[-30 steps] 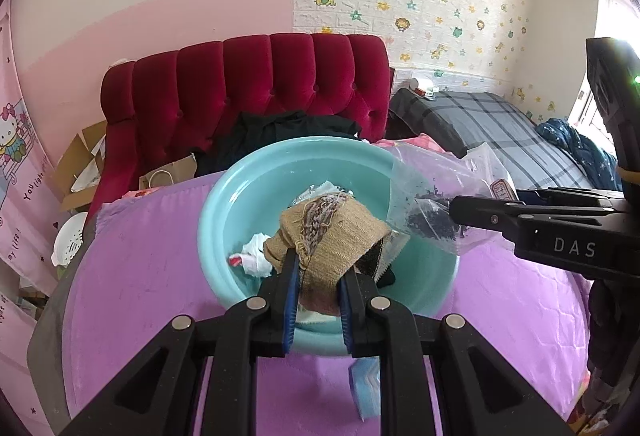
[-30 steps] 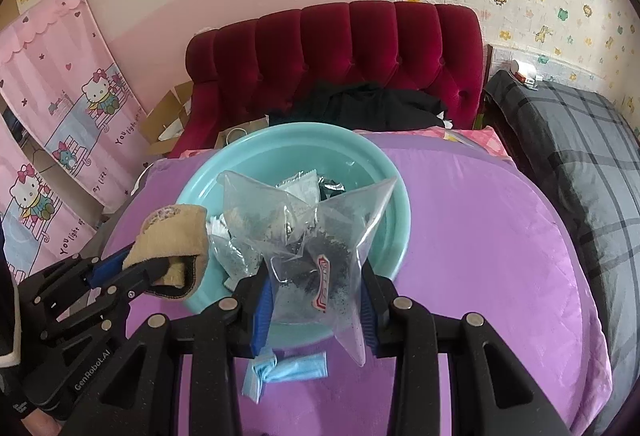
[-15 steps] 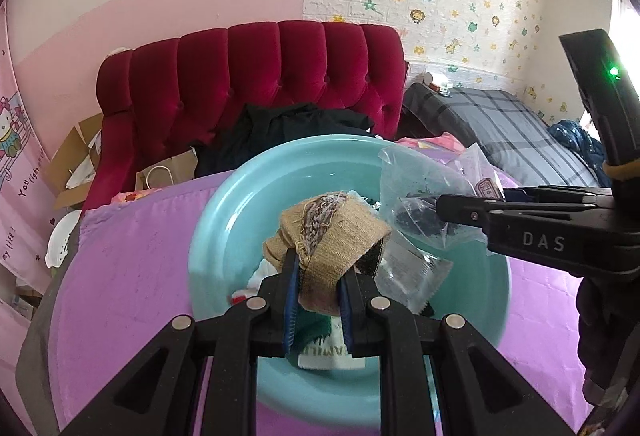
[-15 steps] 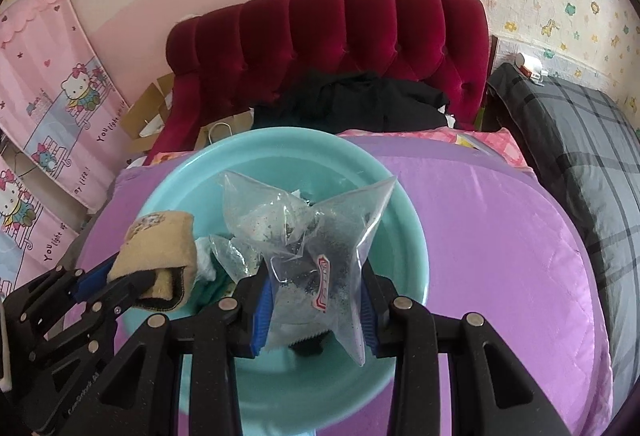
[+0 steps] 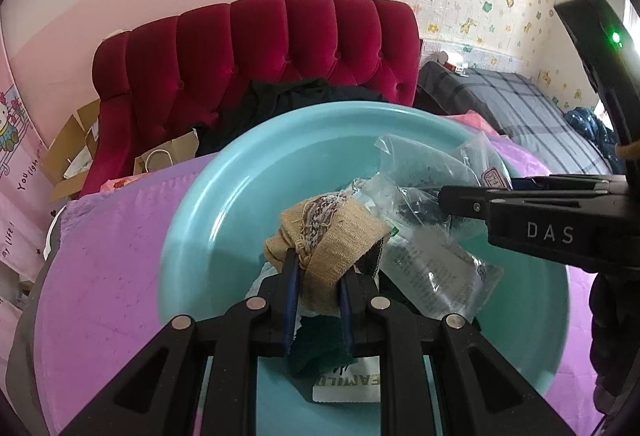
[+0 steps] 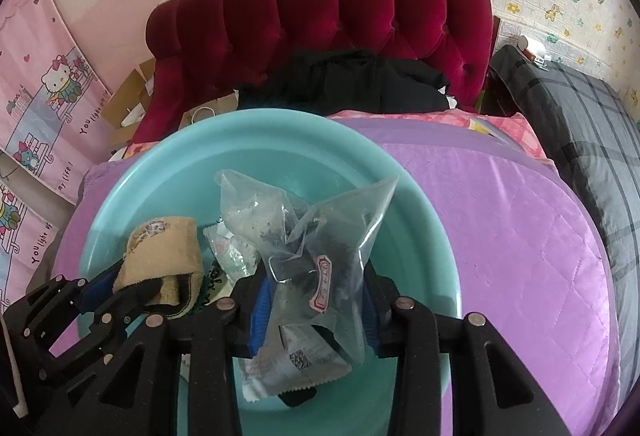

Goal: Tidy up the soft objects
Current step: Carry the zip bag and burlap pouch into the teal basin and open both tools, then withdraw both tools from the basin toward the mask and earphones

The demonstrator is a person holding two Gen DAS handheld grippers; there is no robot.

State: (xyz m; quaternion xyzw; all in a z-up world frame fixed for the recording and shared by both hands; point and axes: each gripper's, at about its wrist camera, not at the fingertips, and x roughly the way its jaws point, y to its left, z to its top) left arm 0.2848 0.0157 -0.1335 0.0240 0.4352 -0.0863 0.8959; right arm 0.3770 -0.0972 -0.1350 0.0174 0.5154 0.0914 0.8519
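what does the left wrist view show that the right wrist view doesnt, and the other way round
Left wrist only: a white label lying in the basin, and a blue garment on the grey plaid bed.
Right wrist only: the cartoon cat hanging in full, and the left gripper from the side.
Both: the teal basin, tan sock, clear plastic bag and red headboard.

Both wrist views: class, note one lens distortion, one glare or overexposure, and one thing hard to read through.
Left wrist view: dark fisheye corners, bowed wall lines; window light blown out at the right edge. Right wrist view: sheen on the purple bedcover; the clear plastic bag wrinkles and reflects, obscuring its dark contents.
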